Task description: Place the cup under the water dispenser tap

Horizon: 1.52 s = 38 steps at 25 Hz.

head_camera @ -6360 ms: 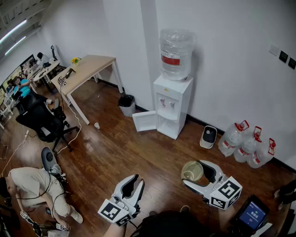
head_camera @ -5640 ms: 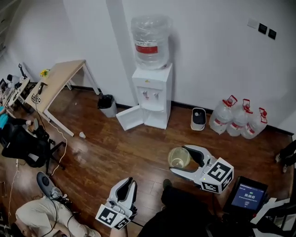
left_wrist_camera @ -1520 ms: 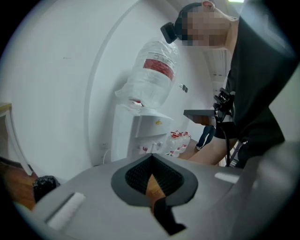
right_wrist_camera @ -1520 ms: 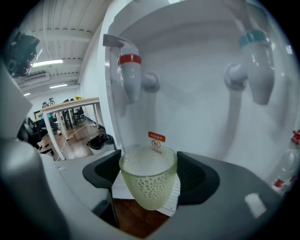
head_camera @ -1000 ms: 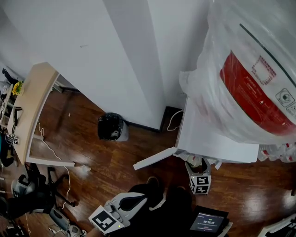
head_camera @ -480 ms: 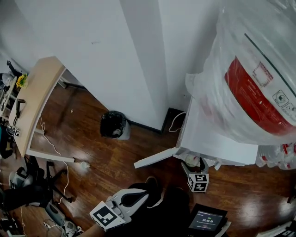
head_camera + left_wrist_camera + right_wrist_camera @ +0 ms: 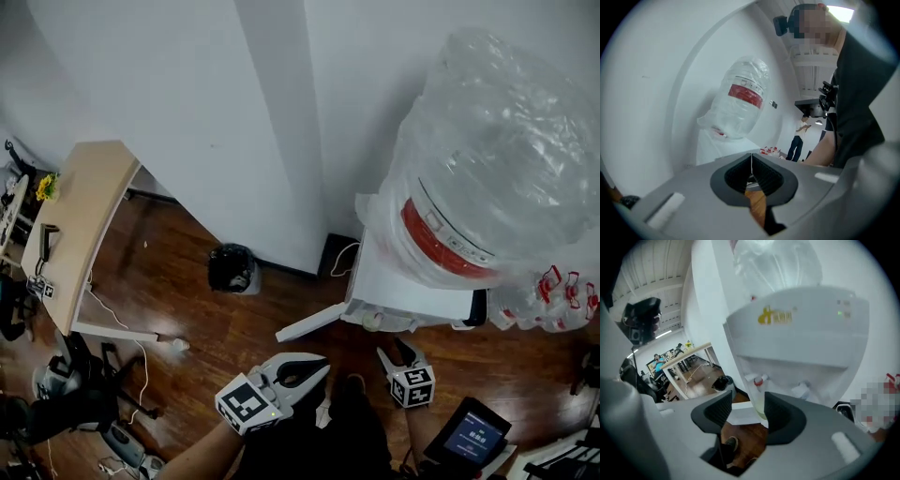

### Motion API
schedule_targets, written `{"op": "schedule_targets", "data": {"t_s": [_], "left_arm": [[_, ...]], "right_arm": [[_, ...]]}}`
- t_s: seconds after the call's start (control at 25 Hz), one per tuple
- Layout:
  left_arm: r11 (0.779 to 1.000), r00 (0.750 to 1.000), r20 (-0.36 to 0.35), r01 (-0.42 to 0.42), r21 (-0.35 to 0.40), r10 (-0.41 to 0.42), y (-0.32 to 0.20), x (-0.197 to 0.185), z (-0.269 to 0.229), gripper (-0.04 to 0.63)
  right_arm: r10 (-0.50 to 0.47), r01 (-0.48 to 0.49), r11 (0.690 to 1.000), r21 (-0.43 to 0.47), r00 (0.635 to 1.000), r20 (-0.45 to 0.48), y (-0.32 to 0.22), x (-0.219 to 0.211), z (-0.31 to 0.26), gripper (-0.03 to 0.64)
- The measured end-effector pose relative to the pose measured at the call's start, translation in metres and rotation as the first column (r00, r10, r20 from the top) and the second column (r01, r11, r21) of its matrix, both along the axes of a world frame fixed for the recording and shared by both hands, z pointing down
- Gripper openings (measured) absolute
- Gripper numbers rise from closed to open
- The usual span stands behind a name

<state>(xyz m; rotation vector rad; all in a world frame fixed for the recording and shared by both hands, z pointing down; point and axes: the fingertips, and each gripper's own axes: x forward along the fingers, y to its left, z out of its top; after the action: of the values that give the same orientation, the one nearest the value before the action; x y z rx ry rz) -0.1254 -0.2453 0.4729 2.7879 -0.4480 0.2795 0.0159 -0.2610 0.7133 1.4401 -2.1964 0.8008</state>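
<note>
The pale, see-through cup [image 7: 759, 403] stands in the white water dispenser's [image 7: 801, 333] recess, right below the red tap [image 7: 759, 379]. My right gripper [image 7: 747, 405] is drawn back from the cup. Its jaws are closing with nothing between the pads. In the head view this gripper [image 7: 399, 351] sits low in front of the dispenser [image 7: 403, 286], under the big clear bottle [image 7: 497, 159]. The cup is mostly hidden there by the dispenser's top. My left gripper [image 7: 322, 367] hangs to the left with its pads pressed together on nothing [image 7: 751, 165].
The dispenser's lower door [image 7: 307, 322] swings open to the left. A black bin [image 7: 232, 269] stands by the wall and a wooden desk [image 7: 80, 216] further left. Spare water jugs [image 7: 561, 289] lie to the right. A screen [image 7: 472, 433] sits by my right arm.
The right gripper held the cup seconds ago; it has since pulled back and up from the dispenser without it. Both grippers have risen and my view has lifted.
</note>
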Motion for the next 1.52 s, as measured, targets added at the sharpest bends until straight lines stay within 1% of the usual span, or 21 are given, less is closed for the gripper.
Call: {"op": "schedule_targets", "data": {"t_s": [0.04, 0.08, 0.12, 0.16, 0.24, 0.32, 0.4, 0.52, 0.6, 0.76, 0.84, 0.96, 1.08, 1.2, 1.4, 1.52], "left_arm": [[1.0, 1.0, -0.017, -0.014, 0.018, 0.015, -0.005, 0.006, -0.01, 0.002], [0.999, 0.999, -0.032, -0.028, 0.041, 0.029, -0.01, 0.011, -0.019, 0.007], [0.997, 0.998, -0.04, -0.04, 0.064, 0.043, -0.014, 0.015, -0.027, 0.03], [0.995, 0.998, -0.041, -0.048, 0.087, 0.052, -0.019, 0.018, -0.034, 0.049], [0.991, 0.998, -0.039, -0.05, 0.123, 0.055, -0.025, 0.02, -0.043, 0.057], [0.989, 0.998, -0.045, -0.039, 0.141, 0.046, -0.029, 0.018, -0.048, 0.055], [0.989, 0.998, -0.056, -0.027, 0.146, 0.036, -0.033, 0.016, -0.049, 0.055], [0.99, 0.997, -0.075, -0.019, 0.143, 0.03, -0.038, 0.011, -0.048, 0.055], [0.988, 0.997, -0.068, -0.021, 0.15, 0.032, -0.046, 0.01, -0.046, 0.055], [0.988, 0.998, -0.058, -0.029, 0.154, 0.039, -0.05, 0.009, -0.046, 0.055], [0.988, 0.997, -0.056, -0.035, 0.152, 0.044, -0.048, 0.009, -0.047, 0.055], [0.987, 0.994, -0.082, -0.054, 0.148, 0.067, -0.044, 0.013, -0.051, 0.055], [0.989, 0.992, -0.108, -0.043, 0.144, 0.059, -0.044, 0.009, -0.057, 0.055], [0.99, 0.995, -0.089, -0.041, 0.133, 0.054, -0.045, 0.006, -0.057, 0.055], [0.992, 0.995, -0.092, -0.038, 0.117, 0.049, -0.045, 0.004, -0.051, 0.054], [0.995, 0.995, -0.087, -0.046, 0.086, 0.054, -0.044, 0.006, -0.049, 0.025]], "right_arm": [[0.007, -0.007, 1.0, 0.017, 1.0, 0.013, 0.001, 0.001, -0.024, 0.184], [0.017, -0.018, 0.999, 0.034, 1.0, 0.023, 0.002, 0.003, -0.046, 0.12], [0.027, -0.029, 0.998, 0.05, 0.999, 0.032, 0.001, 0.004, -0.066, 0.018], [0.032, -0.035, 0.997, 0.065, 0.998, 0.045, 0.0, 0.004, -0.085, 0.0], [0.021, -0.031, 0.993, 0.111, 0.996, 0.092, -0.003, 0.0, -0.122, 0.002], [-0.002, -0.017, 0.986, 0.168, 0.994, 0.113, -0.006, -0.005, -0.157, 0.002], [-0.013, -0.008, 0.979, 0.202, 0.995, 0.102, -0.006, -0.006, -0.185, 0.002], [-0.027, 0.008, 0.974, 0.228, 0.996, 0.079, -0.004, -0.011, -0.213, 0.002], [-0.033, 0.014, 0.966, 0.256, 0.997, 0.07, -0.005, -0.014, -0.226, 0.0], [-0.052, 0.042, 0.96, 0.277, 0.998, 0.032, -0.004, -0.021, -0.236, 0.0], [-0.05, 0.037, 0.959, 0.28, 0.998, 0.039, -0.005, -0.022, -0.239, 0.0], [-0.026, 0.011, 0.96, 0.281, 0.999, 0.048, -0.006, -0.015, -0.241, 0.0], [-0.01, -0.001, 0.959, 0.284, 0.999, 0.037, -0.006, -0.011, -0.243, 0.0], [0.003, -0.009, 0.957, 0.29, 1.0, 0.021, -0.005, -0.009, -0.247, 0.0], [0.019, -0.021, 0.956, 0.294, 1.0, 0.01, -0.004, -0.006, -0.249, 0.0], [0.029, -0.03, 0.959, 0.282, 1.0, 0.009, -0.004, -0.004, -0.245, 0.0]]}}
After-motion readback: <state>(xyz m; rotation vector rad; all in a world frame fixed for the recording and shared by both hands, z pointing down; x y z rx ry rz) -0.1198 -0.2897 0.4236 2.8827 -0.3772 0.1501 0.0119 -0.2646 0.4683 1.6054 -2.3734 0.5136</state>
